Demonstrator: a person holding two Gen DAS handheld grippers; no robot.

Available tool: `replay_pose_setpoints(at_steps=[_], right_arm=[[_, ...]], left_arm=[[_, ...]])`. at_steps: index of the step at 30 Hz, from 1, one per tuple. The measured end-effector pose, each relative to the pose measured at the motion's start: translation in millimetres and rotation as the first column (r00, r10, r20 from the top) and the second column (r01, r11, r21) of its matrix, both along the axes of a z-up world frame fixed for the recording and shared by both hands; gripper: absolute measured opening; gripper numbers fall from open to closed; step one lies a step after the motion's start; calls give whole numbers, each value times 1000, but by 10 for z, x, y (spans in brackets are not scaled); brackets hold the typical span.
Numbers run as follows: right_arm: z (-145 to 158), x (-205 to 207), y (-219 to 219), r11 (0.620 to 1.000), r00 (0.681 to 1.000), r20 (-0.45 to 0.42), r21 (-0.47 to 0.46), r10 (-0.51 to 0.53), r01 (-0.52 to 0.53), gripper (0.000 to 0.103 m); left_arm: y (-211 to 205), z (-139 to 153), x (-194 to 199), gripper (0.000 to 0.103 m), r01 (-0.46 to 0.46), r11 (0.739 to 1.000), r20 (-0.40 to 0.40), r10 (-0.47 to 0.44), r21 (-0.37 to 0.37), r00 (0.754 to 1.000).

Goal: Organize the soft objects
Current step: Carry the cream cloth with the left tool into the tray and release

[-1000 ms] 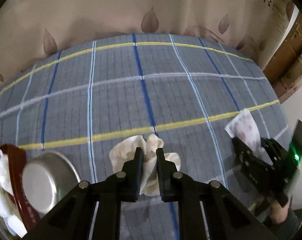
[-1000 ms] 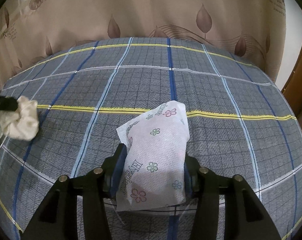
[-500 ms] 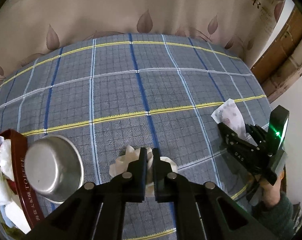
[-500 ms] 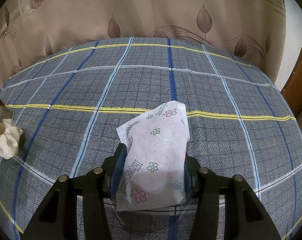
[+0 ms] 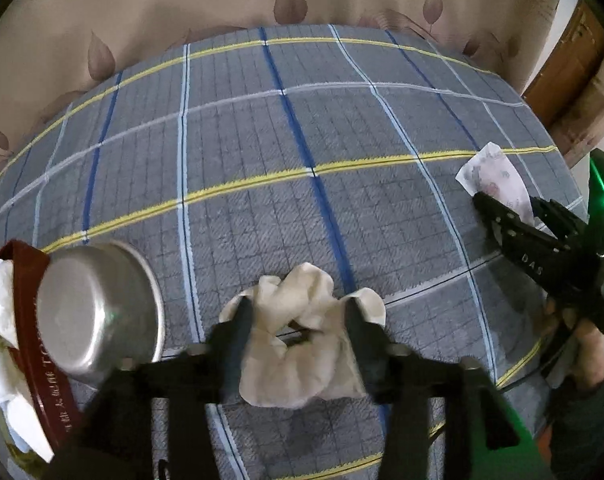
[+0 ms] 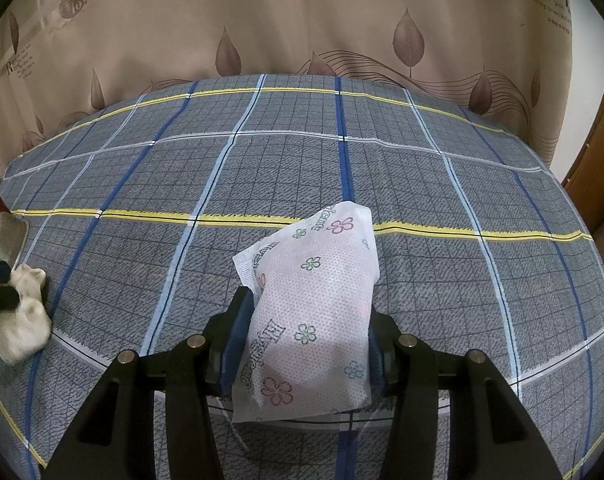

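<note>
A crumpled cream cloth (image 5: pixel 302 332) lies on the plaid bed cover (image 5: pixel 302 160), between the spread fingers of my left gripper (image 5: pixel 298 312), which is open around it. The cloth also shows at the left edge of the right wrist view (image 6: pixel 24 320). My right gripper (image 6: pixel 307 320) is shut on a white flower-printed tissue pack (image 6: pixel 313 312), held just above the cover. The pack and right gripper show at the right of the left wrist view (image 5: pixel 497 178).
A steel bowl (image 5: pixel 90 304) sits upside down at the left, against a dark red box (image 5: pixel 42 344) holding white soft items. A leaf-print curtain (image 6: pixel 302 32) hangs behind the bed. A wooden door frame (image 5: pixel 569 76) stands at the right.
My left gripper has opened and let go of the cream cloth, which now rests on the cover beside the bowl. The right gripper and its pack have not moved.
</note>
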State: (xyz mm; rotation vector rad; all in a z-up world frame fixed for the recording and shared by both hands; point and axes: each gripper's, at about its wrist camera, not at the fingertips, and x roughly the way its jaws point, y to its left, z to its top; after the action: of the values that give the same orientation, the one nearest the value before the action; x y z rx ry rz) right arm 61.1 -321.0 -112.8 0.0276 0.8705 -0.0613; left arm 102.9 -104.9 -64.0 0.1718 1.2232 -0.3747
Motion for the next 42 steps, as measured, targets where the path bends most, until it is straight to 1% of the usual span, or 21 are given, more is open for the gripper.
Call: replay_pose_setpoints(at_steps=[2,5,8,11,13,14,15,16,17,18,20,27,36,42], right_arm=[[0,0,1,1000,1000,0,0,0,0,47],[0,0,2,1000,1000,0,-1,0,0,47],[0,0,3,1000,1000,0,0,0,0,47],[0,-1,2,1000,1000,0,-1,0,0,47],[0,0,3,1000,1000,0,0,0,0,47],[-1,1,4,1000,1000,0,-1,0,0,47],[-1,0,3,1000,1000,0,-1,0,0,47],[-1,0,1,1000,1000,0,0,0,0,47],[-1,0,3,1000,1000,0,0,-1,1,47],[-1,1,5,1000,1000,0,-1,0,0,47],[-1,1,0,1000,1000,0,0,0,0,47],[-1,1,2,1000,1000,0,-1,-1,1,47],[1,1,6,1000,1000,-1,-1,-1,1,47],[1,-1,3,1000,1000,-1,-1,-1,1,47]], left_arm=[[16,-36,-2,55,5,1000,0,-5,-10,1000],[4,-121,-30,56,13,1000,-25,-14,-10,1000],[-26,-224,-63,57,25,1000,-28,-25,10,999],[-51,-247,-112,60,39,999,20,-39,19,999],[-46,-228,-103,60,34,999,27,-35,12,999],[-1,-227,-87,57,25,1000,18,-25,-4,1000],[15,-212,-75,49,17,1000,17,-17,-6,1000],[29,-200,-77,28,11,1000,18,-11,-1,1000],[44,-184,-62,15,13,1000,9,-13,-6,1000],[60,-179,-50,13,10,1000,-4,-10,-19,1000],[77,-168,-40,11,1,1000,-21,-1,-23,1000],[96,-57,-92,10,9,999,-33,-11,-49,999],[288,242,-245,10,7,998,-1,-7,-65,1000],[600,536,-374,10,-7,998,35,10,-62,999]])
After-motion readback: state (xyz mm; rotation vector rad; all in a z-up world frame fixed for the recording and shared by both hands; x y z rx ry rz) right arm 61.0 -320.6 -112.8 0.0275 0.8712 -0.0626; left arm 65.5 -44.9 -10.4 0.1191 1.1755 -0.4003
